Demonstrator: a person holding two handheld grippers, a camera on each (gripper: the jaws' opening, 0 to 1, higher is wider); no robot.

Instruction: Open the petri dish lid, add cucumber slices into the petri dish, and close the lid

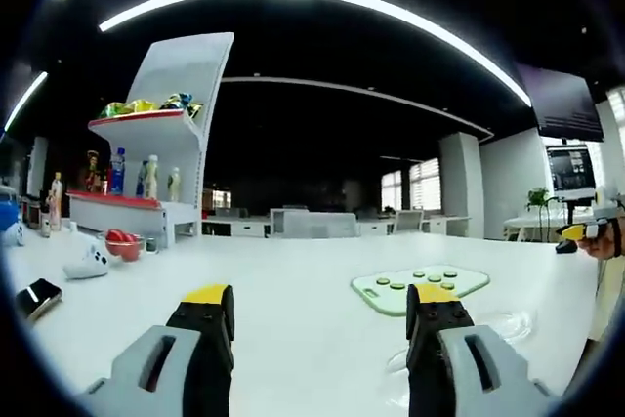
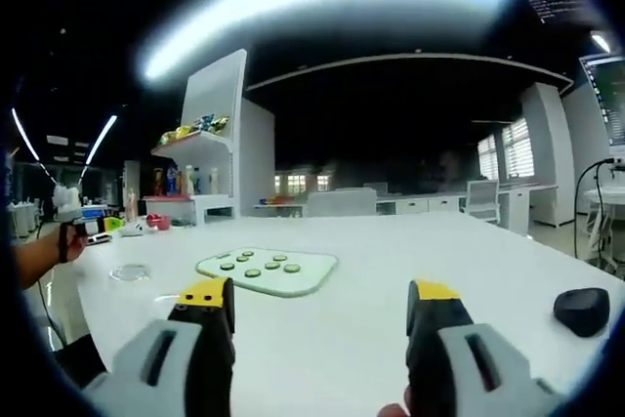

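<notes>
Hovering with jaws apart and empty, left gripper and right gripper face the pale green board of cucumber slices; the clear petri dish beside it may slide if its lid is gripped carelessly

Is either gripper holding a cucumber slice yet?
No: the round green cucumber slices all lie on the pale green cutting board, and the right gripper is open and empty.

Left gripper and right gripper: each has two black jaws capped with yellow tips, mounted on grey housings bearing a dark slot. The person's forearm is bare, with a dark wrist strap.
</notes>
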